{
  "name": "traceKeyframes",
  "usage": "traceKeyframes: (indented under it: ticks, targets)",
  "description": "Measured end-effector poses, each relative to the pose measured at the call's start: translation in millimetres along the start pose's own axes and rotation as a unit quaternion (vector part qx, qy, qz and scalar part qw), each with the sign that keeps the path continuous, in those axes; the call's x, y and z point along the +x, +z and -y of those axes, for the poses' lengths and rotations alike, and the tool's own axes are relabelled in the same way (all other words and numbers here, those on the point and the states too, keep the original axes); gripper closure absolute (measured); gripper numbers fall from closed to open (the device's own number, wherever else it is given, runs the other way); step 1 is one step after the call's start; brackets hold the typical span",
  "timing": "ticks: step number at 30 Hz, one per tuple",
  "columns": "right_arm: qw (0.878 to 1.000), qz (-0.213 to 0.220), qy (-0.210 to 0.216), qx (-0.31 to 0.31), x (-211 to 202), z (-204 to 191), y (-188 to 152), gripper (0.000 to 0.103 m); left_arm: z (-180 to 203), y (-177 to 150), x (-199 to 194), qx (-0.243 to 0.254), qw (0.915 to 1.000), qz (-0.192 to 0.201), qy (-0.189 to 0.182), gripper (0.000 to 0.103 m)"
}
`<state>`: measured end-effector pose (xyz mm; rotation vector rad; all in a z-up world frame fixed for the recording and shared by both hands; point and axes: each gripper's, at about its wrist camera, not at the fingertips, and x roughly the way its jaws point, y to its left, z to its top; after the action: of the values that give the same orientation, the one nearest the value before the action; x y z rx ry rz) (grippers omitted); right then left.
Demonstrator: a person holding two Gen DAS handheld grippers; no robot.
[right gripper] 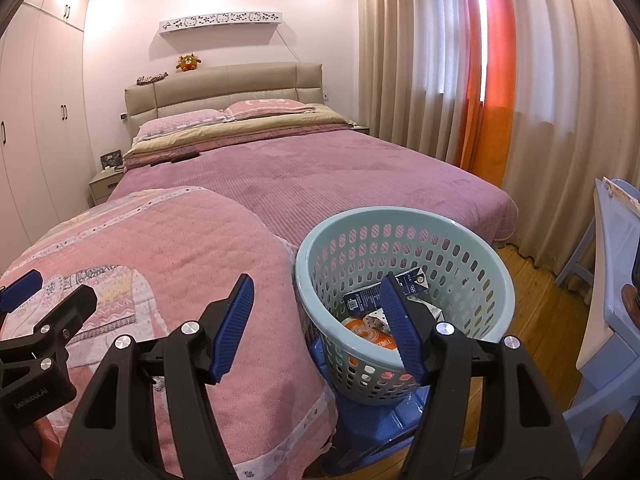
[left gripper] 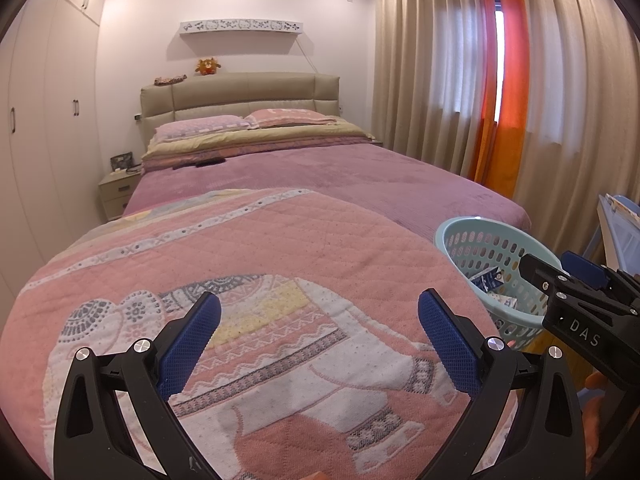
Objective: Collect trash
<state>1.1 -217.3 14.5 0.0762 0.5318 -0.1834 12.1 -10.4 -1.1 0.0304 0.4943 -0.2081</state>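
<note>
The bed [right gripper: 320,184] fills most of both views, its purple cover bare as far as you can see, with a pink quilted blanket [left gripper: 248,280] folded over the foot end nearest you. No loose trash shows on either. Beside the bed's foot corner, on your right, the pale green basket [right gripper: 404,220] stands on a blue stool [right gripper: 372,420], and the trash [right gripper: 372,304] already lies in its bottom: a dark blue carton, an orange round piece and some smaller packets.

Your left gripper [left gripper: 320,332] hangs over the blanket with its blue pads spread wide and nothing between them. Your right gripper [right gripper: 320,320] is likewise wide and empty, straddling the basket's near rim where it meets the blanket's edge.

Judging by this, collecting looks done or nearly so. Your next move calls for a sweep of the cover, the floor and the far bedside for anything left; the small dark items near the pillows are too small to identify.
</note>
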Motion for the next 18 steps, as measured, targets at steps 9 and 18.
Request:
traceKeyframes:
  ticks: [9, 18]
  targets:
    - [1.000, 0.000, -0.001, 0.000, 0.1, 0.6, -0.2, 0.041, 3.3, -0.6, -5.0, 0.007, 0.9999, 0.008, 0.006, 0.007]
    - [1.000, -0.002, 0.000, -0.001, -0.7, -1.7, -2.0, 0.041, 7.3, 0.1, -9.0, 0.009, 0.9997, 0.015, 0.017, 0.007]
